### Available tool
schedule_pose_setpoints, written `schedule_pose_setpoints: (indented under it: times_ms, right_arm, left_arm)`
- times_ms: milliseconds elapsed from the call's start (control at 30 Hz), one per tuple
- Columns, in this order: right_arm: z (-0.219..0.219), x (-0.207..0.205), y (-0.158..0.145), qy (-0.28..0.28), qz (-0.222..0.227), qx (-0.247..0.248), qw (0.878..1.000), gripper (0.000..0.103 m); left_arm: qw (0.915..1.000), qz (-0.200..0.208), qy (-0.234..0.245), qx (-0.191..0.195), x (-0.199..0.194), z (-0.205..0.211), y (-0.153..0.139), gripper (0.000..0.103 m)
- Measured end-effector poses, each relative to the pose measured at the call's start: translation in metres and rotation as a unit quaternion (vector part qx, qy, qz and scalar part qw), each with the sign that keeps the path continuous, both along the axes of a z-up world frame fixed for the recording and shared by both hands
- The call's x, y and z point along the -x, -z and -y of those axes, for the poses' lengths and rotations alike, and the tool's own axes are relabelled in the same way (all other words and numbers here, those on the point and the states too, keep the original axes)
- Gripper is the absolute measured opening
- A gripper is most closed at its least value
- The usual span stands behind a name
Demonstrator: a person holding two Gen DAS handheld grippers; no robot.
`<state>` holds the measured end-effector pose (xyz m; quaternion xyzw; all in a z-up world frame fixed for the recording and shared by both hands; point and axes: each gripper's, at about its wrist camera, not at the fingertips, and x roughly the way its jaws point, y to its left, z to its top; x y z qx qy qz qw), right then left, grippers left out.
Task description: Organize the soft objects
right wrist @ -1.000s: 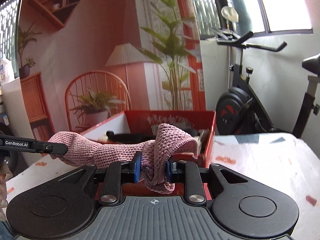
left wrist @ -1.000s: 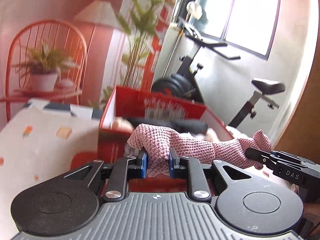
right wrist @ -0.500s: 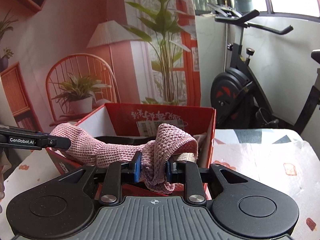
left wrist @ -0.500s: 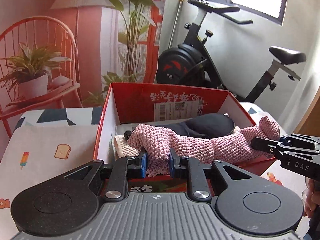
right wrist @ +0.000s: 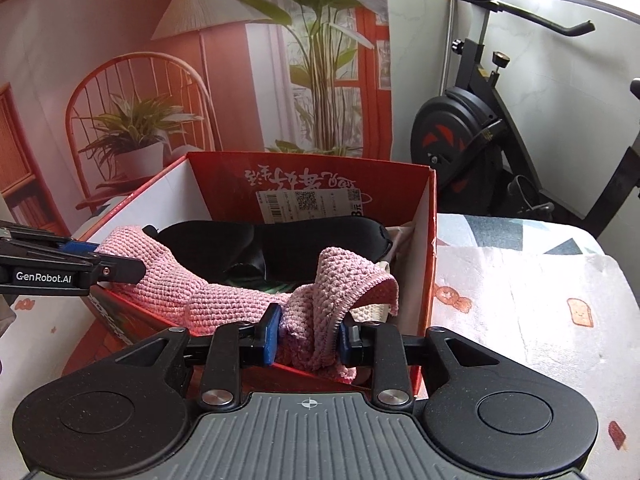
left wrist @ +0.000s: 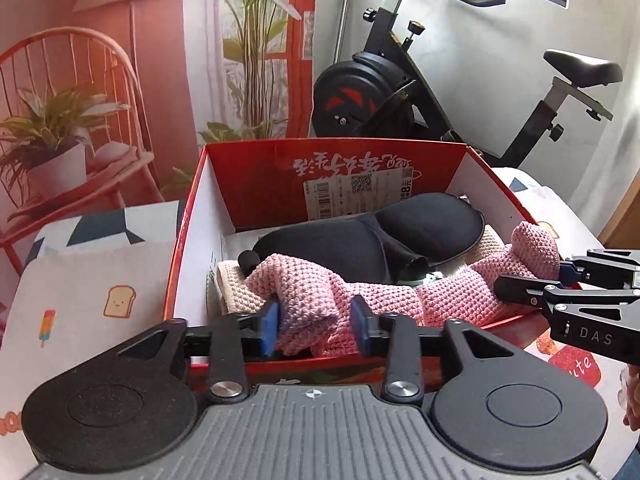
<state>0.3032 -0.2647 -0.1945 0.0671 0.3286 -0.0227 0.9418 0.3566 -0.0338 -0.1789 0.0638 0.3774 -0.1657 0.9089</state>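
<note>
A pink knitted cloth (left wrist: 400, 292) is stretched across the near side of the red cardboard box (left wrist: 344, 168), lying over a cream knit (left wrist: 232, 280) and next to a black sleep mask (left wrist: 372, 236). My left gripper (left wrist: 316, 328) has its pads parted around the cloth's left end, which bulges loosely between them. My right gripper (right wrist: 308, 336) has also widened, with the cloth's right end (right wrist: 340, 292) still between the pads. In the right wrist view the box (right wrist: 424, 256) and the mask (right wrist: 272, 248) show too.
The box stands on a table with a printed cloth (right wrist: 520, 280). An exercise bike (left wrist: 420, 92) stands behind it on the right. A printed backdrop with a chair and plants (left wrist: 80, 128) is behind on the left.
Both grippers have come down and forward, bringing the pink cloth into the box. The jaws of both have widened, and the cloth now rests on the box's contents.
</note>
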Motion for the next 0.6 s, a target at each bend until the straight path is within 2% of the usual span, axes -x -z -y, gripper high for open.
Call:
schedule_pose_setpoints:
  times_ms: [33,67,133,200,300,333,600]
  right_arm:
    - [0.0,0.003,-0.002,0.0,0.006,0.005,1.0,0.039]
    - [0.001,0.005,-0.004,0.001,0.01,0.006,1.0,0.041]
    - [0.002,0.011,-0.011,0.006,0.021,0.01,1.0,0.058]
    - [0.002,0.017,-0.018,0.012,0.034,0.014,0.999,0.071]
    - [0.002,0.029,-0.034,0.022,0.057,0.024,0.998,0.099]
    - [0.002,0.035,-0.041,0.021,0.07,0.024,0.997,0.102]
    - [-0.005,0.081,-0.09,0.029,0.123,0.019,0.992,0.103]
  left_arm:
    - [0.9999,0.012,0.003,-0.004,0.004,0.0,-0.004,0.07]
    - [0.9997,0.023,0.005,-0.005,0.008,0.0,-0.007,0.076]
    - [0.9989,0.044,0.01,-0.007,0.017,0.001,-0.017,0.089]
    - [0.9984,0.055,0.011,-0.005,0.025,-0.001,-0.026,0.095]
    - [0.9971,0.075,0.004,0.011,0.043,-0.002,-0.041,0.101]
    - [0.9963,0.084,0.003,0.015,0.05,-0.002,-0.046,0.103]
    - [0.9894,0.14,-0.036,-0.008,0.102,-0.002,-0.088,0.103]
